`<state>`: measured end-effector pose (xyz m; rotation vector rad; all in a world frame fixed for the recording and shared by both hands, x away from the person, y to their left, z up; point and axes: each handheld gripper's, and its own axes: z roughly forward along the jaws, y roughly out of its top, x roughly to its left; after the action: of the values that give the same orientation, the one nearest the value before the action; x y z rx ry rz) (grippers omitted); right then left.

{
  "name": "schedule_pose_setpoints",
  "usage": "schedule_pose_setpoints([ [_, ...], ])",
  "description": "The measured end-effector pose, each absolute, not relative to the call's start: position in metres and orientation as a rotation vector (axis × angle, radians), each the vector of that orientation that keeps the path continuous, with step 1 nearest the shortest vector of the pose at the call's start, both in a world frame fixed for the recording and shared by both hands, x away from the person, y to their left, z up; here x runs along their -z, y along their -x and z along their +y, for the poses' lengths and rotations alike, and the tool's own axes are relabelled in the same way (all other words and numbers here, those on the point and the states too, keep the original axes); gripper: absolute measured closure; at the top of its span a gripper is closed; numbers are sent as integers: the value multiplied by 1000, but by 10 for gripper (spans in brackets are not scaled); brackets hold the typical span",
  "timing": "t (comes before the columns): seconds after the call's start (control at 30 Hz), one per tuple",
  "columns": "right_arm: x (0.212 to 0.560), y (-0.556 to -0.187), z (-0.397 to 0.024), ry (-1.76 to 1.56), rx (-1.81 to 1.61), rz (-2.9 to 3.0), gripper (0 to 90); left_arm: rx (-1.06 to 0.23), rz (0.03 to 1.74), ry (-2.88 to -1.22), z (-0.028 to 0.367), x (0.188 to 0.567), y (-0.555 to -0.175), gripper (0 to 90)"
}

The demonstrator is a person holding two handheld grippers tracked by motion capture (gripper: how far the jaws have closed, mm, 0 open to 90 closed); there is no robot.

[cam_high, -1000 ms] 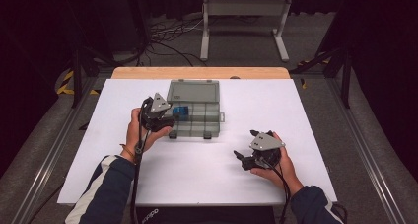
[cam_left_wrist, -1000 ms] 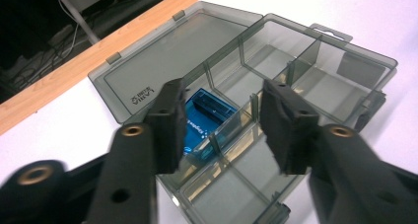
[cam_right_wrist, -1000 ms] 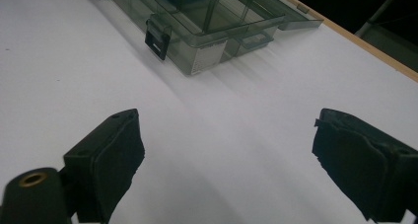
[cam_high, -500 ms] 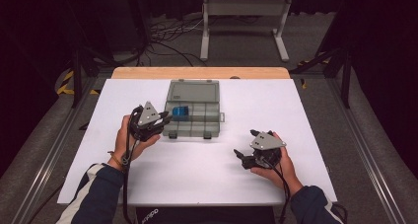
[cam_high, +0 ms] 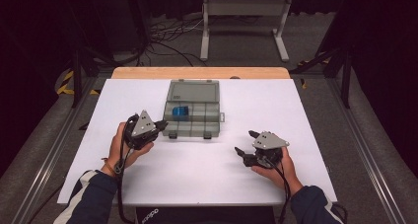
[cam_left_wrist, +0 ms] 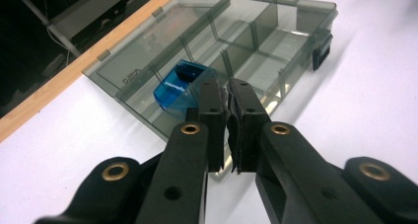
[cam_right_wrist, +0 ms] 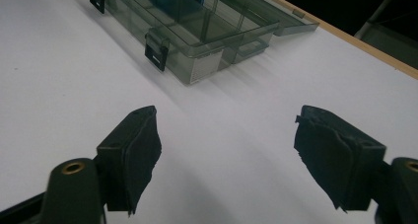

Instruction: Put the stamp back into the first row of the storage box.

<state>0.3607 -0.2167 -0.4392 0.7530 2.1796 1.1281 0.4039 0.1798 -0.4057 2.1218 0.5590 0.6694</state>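
Fingers (cam_left_wrist: 212,116) of my left gripper (cam_high: 158,125) just pressed together on nothing beside the smoky clear organizer box (cam_high: 192,110) mid-table from above, blue block (cam_left_wrist: 178,86) inside its compartment close up, my right gripper (cam_right_wrist: 226,157) spread, narrowing, empty, box front ahead.

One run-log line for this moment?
left hand-held gripper: shut, empty, beside organizer box | right hand-held gripper: open, empty, over table | blue item: in box, lid open
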Motion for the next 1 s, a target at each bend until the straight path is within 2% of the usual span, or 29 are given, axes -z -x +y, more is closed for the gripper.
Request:
schedule_pose_setpoints([
  [0.17,438,-361,-218,-756,-1146,2184,348,-676,542,-2140,187,411,-398,876],
  [0.2,438,-361,-219,-757,-1159,2189,402,-674,539,-2143,188,411,-397,887],
  [0.27,438,-360,-220,-758,-1160,2188,414,-678,536,-2144,192,413,-394,890],
  [0.5,437,-361,-222,-763,-1175,2204,585,-668,534,-2143,203,420,-389,896],
  [0.63,436,-360,-223,-758,-1187,2221,753,-656,531,-2148,208,425,-386,895],
  [0.77,436,-361,-222,-751,-1167,2245,872,-643,526,-2154,210,429,-384,895],
  [0.83,436,-361,-222,-746,-1160,2259,900,-634,527,-2155,210,431,-384,895],
  [1.0,437,-363,-221,-749,-1149,2269,900,-622,526,-2157,210,434,-384,895],
])
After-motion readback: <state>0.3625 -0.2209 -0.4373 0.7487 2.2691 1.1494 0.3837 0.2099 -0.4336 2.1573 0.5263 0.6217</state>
